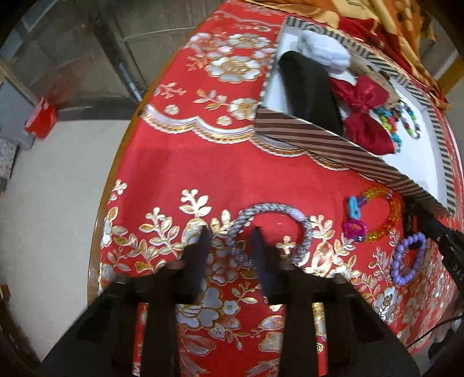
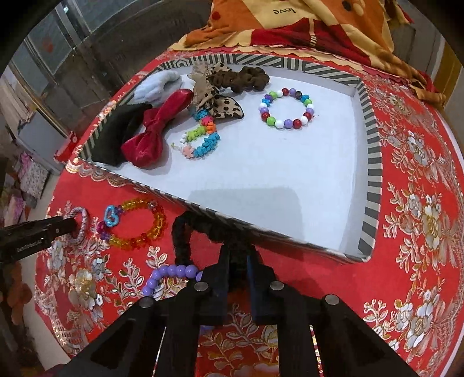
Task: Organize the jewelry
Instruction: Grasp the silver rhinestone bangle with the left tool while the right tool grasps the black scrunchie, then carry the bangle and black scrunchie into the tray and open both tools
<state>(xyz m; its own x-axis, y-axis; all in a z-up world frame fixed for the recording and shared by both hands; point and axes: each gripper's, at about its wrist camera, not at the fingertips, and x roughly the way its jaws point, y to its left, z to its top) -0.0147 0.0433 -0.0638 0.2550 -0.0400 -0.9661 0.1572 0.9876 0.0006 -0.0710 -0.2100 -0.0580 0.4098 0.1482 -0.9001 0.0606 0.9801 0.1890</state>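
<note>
My left gripper (image 1: pixel 230 235) is open, its fingers on either side of a silver-grey braided bracelet (image 1: pixel 271 211) lying on the red floral tablecloth. It also shows in the right wrist view (image 2: pixel 79 221). My right gripper (image 2: pixel 239 250) is shut on a black fuzzy hair tie (image 2: pixel 185 232), held just in front of the striped tray (image 2: pixel 374 162). On the cloth lie an amber bead bracelet (image 2: pixel 142 223) with blue and pink charms and a purple bead bracelet (image 2: pixel 171 272). In the tray lie a multicolour bead bracelet (image 2: pixel 287 108), a red bow (image 2: pixel 153 130) and other hair pieces.
The round table's edge (image 1: pixel 101 203) curves at the left, with pale floor beyond. An orange and red blanket (image 2: pixel 304 26) lies behind the tray. The tray's front right part (image 2: pixel 290 188) has a bare white floor. The right gripper's arm (image 1: pixel 446 240) enters the left wrist view at right.
</note>
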